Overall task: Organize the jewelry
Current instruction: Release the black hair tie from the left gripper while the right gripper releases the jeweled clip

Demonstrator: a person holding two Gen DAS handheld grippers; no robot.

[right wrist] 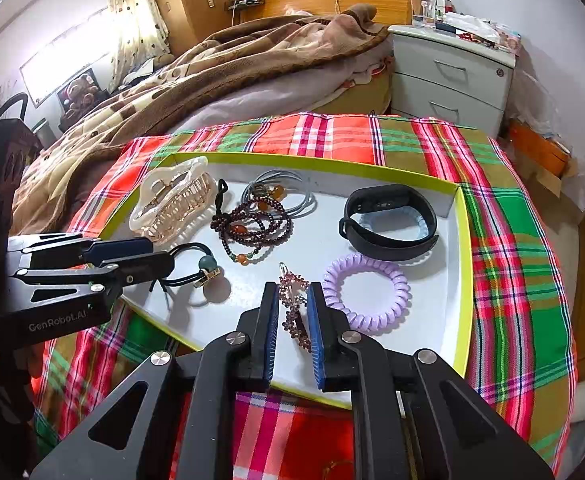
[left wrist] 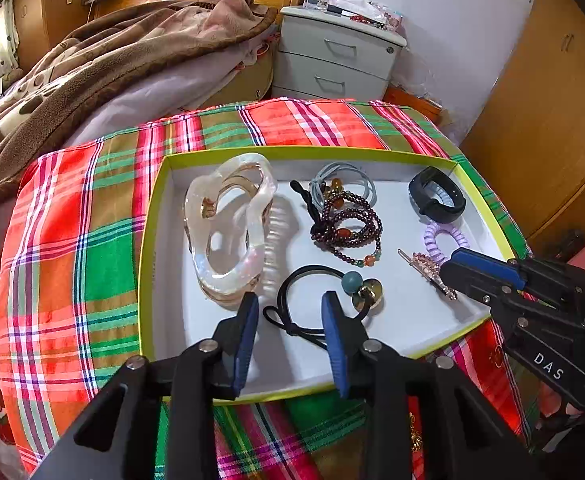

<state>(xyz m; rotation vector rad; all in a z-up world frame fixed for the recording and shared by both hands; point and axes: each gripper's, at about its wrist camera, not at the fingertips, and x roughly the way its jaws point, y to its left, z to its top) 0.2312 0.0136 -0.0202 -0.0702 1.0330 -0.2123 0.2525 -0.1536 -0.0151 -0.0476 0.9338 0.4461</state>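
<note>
A white tray with a yellow-green rim (left wrist: pixel 292 152) (right wrist: pixel 466 280) lies on a plaid cloth. My left gripper (left wrist: pixel 290 296) (right wrist: pixel 160 254) stands open over the tray's near edge. A black hair tie with a teal bead (left wrist: pixel 351 281) (right wrist: pixel 207 263) lies on the tray floor just beyond its fingers. My right gripper (right wrist: pixel 292 286) (left wrist: pixel 450 266) is open a little. A pink beaded hair clip (right wrist: pixel 292 300) (left wrist: pixel 424 262) lies flat on the tray between its pads, which do not press on it. A purple spiral hair tie (right wrist: pixel 366 292) (left wrist: pixel 444 236) sits to its right.
The tray also holds a pearly claw clip (left wrist: pixel 228 232) (right wrist: pixel 168 204), dark red bead bracelets (left wrist: pixel 348 228) (right wrist: pixel 252 228), grey hair ties (right wrist: pixel 292 196) and a black wristband (left wrist: pixel 436 196) (right wrist: pixel 388 216). Behind are a bed with a brown blanket (left wrist: pixel 112 64) and a white nightstand (left wrist: pixel 332 60).
</note>
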